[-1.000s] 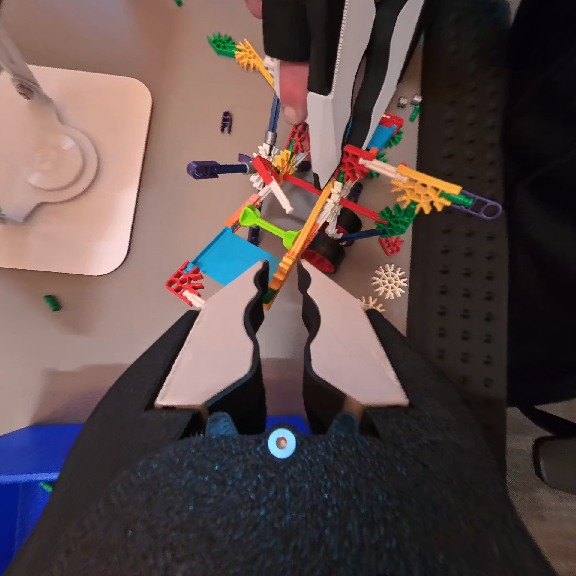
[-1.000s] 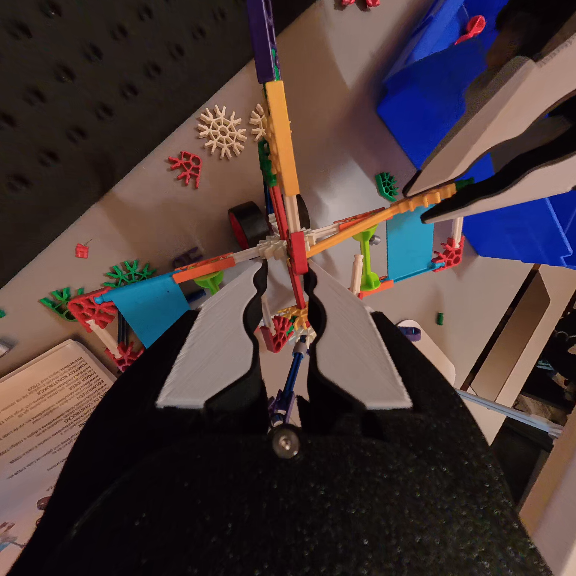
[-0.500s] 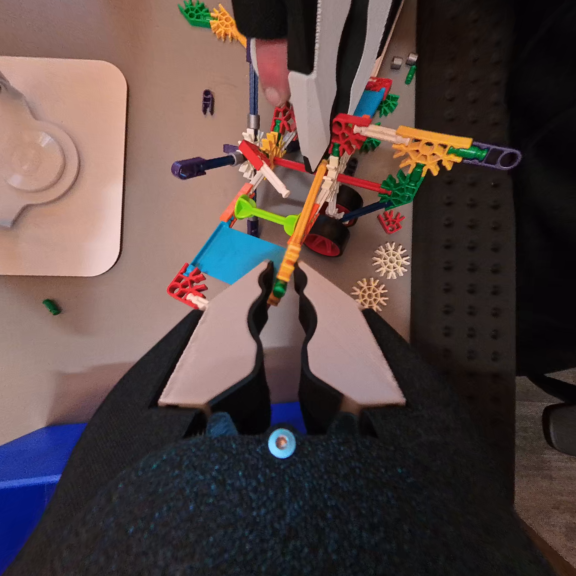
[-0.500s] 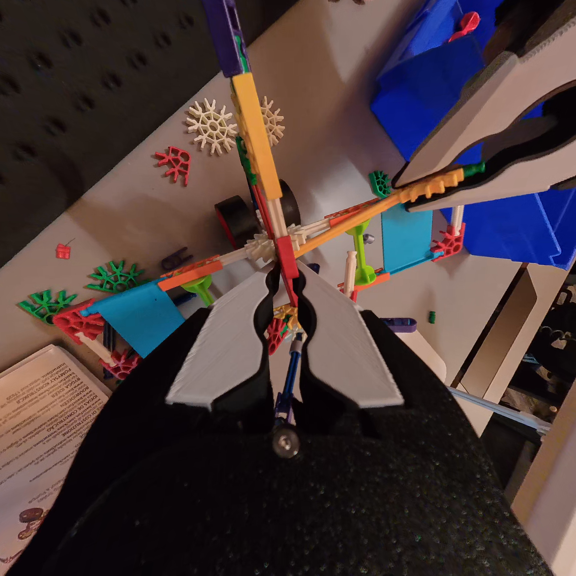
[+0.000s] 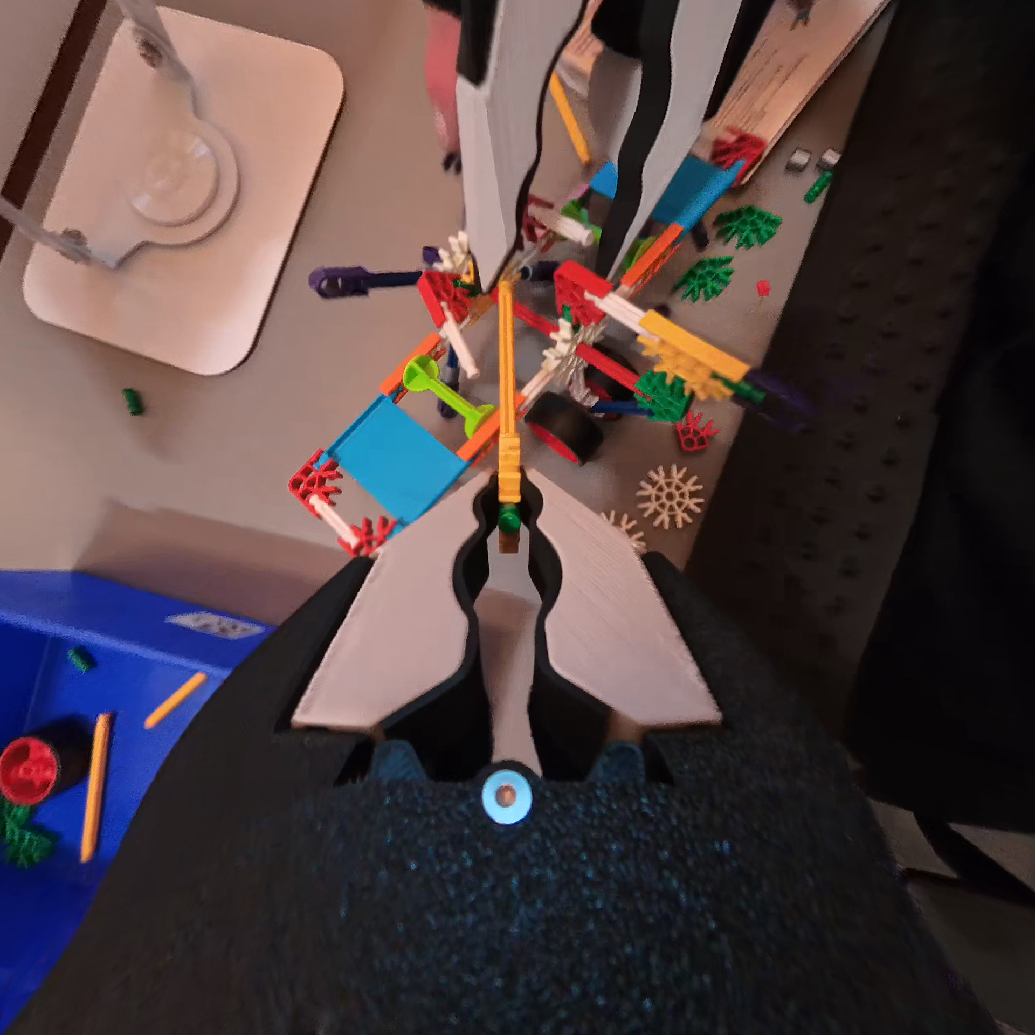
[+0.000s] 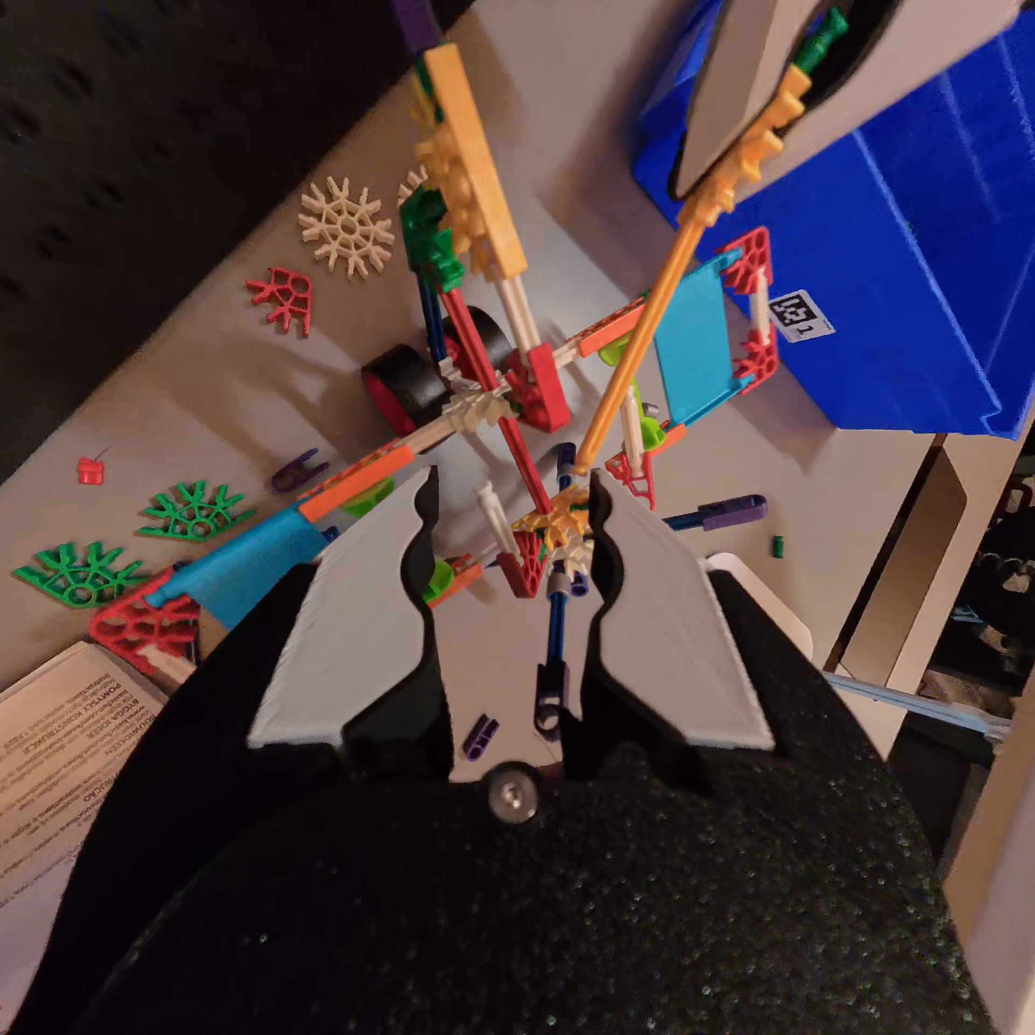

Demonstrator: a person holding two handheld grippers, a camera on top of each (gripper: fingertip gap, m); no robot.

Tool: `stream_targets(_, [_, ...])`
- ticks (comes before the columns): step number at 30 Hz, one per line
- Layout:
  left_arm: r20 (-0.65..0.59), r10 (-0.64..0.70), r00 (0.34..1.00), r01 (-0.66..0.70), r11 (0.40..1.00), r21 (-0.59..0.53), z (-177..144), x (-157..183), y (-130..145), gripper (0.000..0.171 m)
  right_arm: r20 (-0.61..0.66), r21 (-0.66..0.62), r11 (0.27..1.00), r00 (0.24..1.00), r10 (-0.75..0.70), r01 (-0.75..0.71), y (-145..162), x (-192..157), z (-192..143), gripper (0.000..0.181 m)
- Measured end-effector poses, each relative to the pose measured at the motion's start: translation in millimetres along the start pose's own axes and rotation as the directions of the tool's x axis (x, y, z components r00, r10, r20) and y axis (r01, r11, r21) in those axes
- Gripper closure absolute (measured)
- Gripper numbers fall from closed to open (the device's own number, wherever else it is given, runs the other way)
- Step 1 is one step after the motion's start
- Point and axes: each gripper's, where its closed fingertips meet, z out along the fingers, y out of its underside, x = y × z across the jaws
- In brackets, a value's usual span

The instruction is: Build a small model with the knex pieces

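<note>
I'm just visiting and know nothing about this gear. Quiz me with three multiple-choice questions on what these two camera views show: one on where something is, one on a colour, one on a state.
1. Where does the white snowflake piece lie?
A. in the blue bin
B. on the table beside the toy model
C. between the right gripper's fingers

2. What colour is the long rod that the left gripper pinches?
A. orange-yellow
B. purple
C. white

3. How does the right gripper stand?
A. shut on the black wheel
B. shut on a green connector
C. open, jaws apart over the toy model

Answers:
1 B: it lies flat on the table, near the black wheel.
2 A: the rod runs orange-yellow from those fingers into the model.
3 C: a wide gap shows between its fingers, which clamp nothing.
</note>
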Motion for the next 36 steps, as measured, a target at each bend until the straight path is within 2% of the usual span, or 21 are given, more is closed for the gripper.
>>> stream_targets(3, [0.116, -0.021, 0.993, 0.026, 0.999, -0.04, -9, 4, 11, 0.166, 0.01, 0.013, 1.0, 1.0, -0.003, 0.003, -5, 2, -2, 0.127])
stream_targets(11, [0.222, -0.221, 0.95, 0.208, 0.975, 0.084, -14, 36, 17, 0.166, 0.104, 0.009, 0.998, 0.992, -0.067, 0.066, -20, -4, 10, 0.126])
stream_targets(13, [0.263, -0.24, 0.934, 0.226, 0.971, 0.082, -13, 42, 21, 0.166, 0.129, -0.002, 0.997, 0.989, -0.072, 0.073, -22, -7, 9, 0.122])
stream_targets(15, [0.302, -0.223, 0.927, 0.211, 0.975, 0.071, -10, 48, 24, 0.166, 0.137, 0.004, 0.998, 0.988, -0.07, 0.07, -27, -7, 6, 0.12])
stream_targets(19, [0.321, -0.276, 0.906, 0.248, 0.961, 0.124, -12, 56, 26, 0.166, 0.146, -0.004, 0.995, 0.985, -0.093, 0.095, -34, -11, 7, 0.111])
stream_targets(23, [0.346, -0.296, 0.89, 0.261, 0.954, 0.145, -10, 68, 26, 0.166, 0.145, -0.013, 0.993, 0.983, -0.111, 0.114, -35, -12, 1, 0.11])
stream_targets(26, [0.408, -0.283, 0.868, 0.251, 0.959, 0.13, -8, 71, 30, 0.166, 0.13, -0.011, 0.991, 0.983, -0.131, 0.133, -39, -9, -4, 0.11])
stream_targets(28, [0.428, -0.278, 0.86, 0.259, 0.96, 0.103, -5, 73, 36, 0.166, 0.139, -0.003, 0.99, 0.98, -0.142, 0.143, -44, -13, -2, 0.11])
stream_targets(33, [0.448, -0.293, 0.845, 0.26, 0.956, 0.135, -2, 81, 33, 0.166, 0.161, -0.011, 0.986, 0.973, -0.163, 0.167, -45, -23, 13, 0.11])
stream_targets(36, [0.499, -0.253, 0.829, 0.211, 0.967, 0.14, -7, 81, 30, 0.166, 0.173, -0.004, 0.984, 0.97, -0.172, 0.176, -48, -28, 16, 0.113])
